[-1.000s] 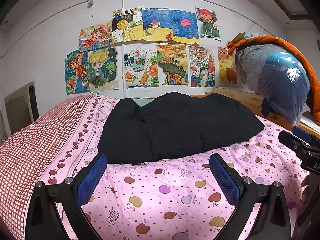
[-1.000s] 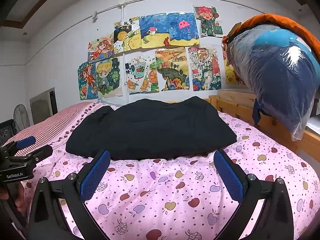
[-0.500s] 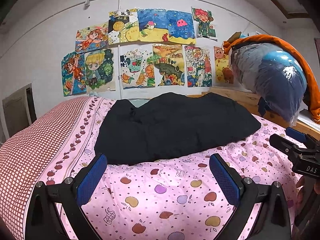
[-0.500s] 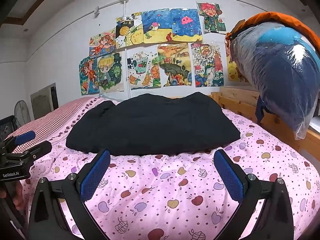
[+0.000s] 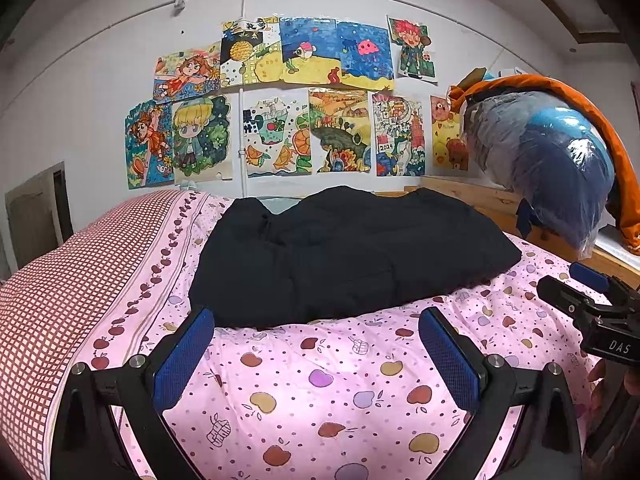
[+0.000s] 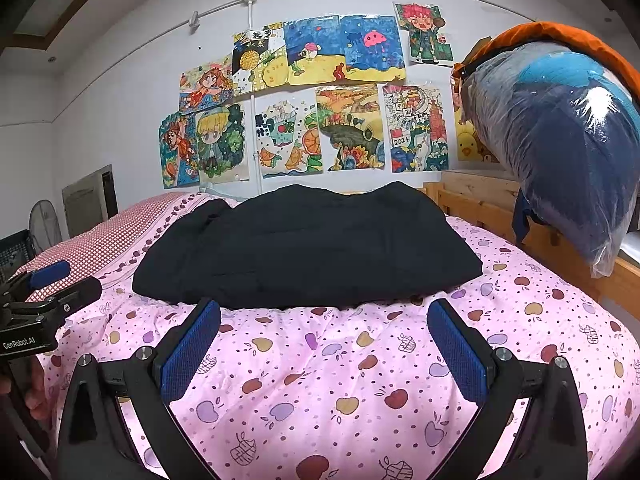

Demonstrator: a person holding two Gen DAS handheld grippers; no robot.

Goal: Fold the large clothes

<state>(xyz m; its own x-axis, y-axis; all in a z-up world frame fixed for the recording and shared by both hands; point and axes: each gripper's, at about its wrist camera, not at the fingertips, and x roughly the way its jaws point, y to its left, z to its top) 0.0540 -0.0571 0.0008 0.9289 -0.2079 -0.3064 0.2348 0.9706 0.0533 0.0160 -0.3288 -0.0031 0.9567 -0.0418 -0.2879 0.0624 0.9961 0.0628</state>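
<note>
1. A bed with a pink fruit-print cover fills the room below a wall of children's drawings; a plastic-wrapped bundle hangs at the right.
2. The black garment lies bunched across the far half of the bed, touching neither tool.
3. The left tongs and the right tongs hover over the near cover, jaws spread wide, empty.
4. Compared with a second ago, both views have tilted slightly and the garment sits a little lower in frame; the cloth itself looks unmoved.
5. Folding seems finished or paused, judging by the compact shape.
</note>
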